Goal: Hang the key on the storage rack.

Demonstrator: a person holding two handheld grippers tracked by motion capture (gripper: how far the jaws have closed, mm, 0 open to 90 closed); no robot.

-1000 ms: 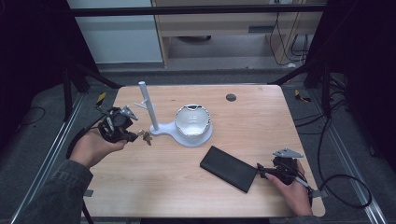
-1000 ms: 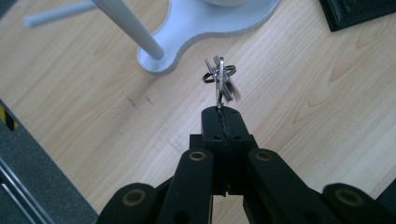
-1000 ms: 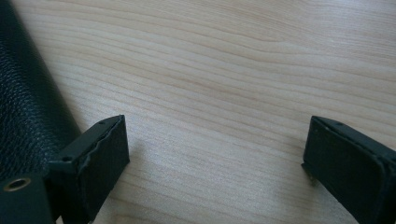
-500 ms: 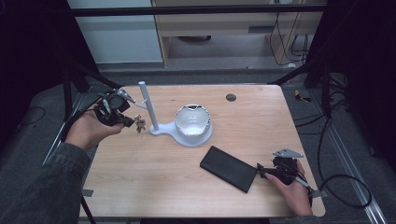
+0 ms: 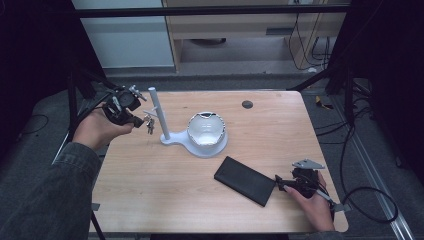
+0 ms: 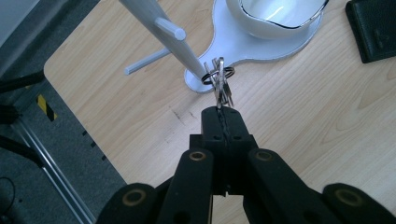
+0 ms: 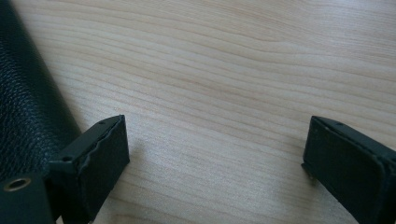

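Left gripper (image 6: 221,109) holds a bunch of keys (image 6: 219,84) beside the white stand.

Its jaws are closed on the keys, which hang in the air just beside the post (image 5: 159,116) of the white stand (image 5: 192,145), above the table (image 5: 280,130). The right gripper (image 7: 215,154) rests low over the table with jaws wide open and nothing between them, the black wallet (image 5: 245,180) just beside it.

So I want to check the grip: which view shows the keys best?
The left gripper view: the keys hang large and sharp from the shut left claw. The high view shows them small.
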